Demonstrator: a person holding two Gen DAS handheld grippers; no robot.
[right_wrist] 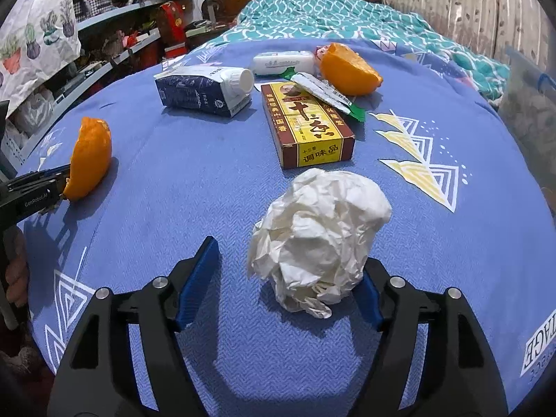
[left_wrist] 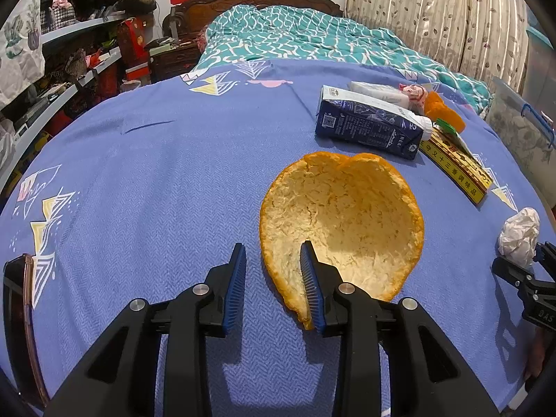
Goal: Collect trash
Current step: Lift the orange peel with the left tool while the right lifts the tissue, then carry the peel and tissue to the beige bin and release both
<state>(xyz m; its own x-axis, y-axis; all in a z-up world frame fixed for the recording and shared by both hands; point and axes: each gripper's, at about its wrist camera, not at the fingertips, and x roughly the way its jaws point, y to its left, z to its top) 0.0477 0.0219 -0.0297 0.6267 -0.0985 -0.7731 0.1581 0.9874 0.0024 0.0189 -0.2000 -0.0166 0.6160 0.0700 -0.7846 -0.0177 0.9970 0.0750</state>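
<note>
A large orange peel [left_wrist: 342, 222] lies pith side up on the blue bedsheet [left_wrist: 156, 173]. My left gripper [left_wrist: 272, 253] is open; its right finger sits inside the peel's near edge, its left finger on the sheet beside it. The peel also shows in the right wrist view [right_wrist: 90, 158]. A crumpled white tissue [right_wrist: 319, 236] lies between the open fingers of my right gripper [right_wrist: 288, 260], against the right finger. The tissue also shows in the left wrist view [left_wrist: 519, 234].
Further back lie a dark blue milk carton [right_wrist: 203, 88], a yellow and brown spice box [right_wrist: 307, 123], a white packet [right_wrist: 283, 62], a green-edged wrapper [right_wrist: 326, 92] and a second orange peel [right_wrist: 349, 69]. A teal quilt [left_wrist: 295, 34] covers the bed's far end. Cluttered shelves [left_wrist: 69, 69] stand left.
</note>
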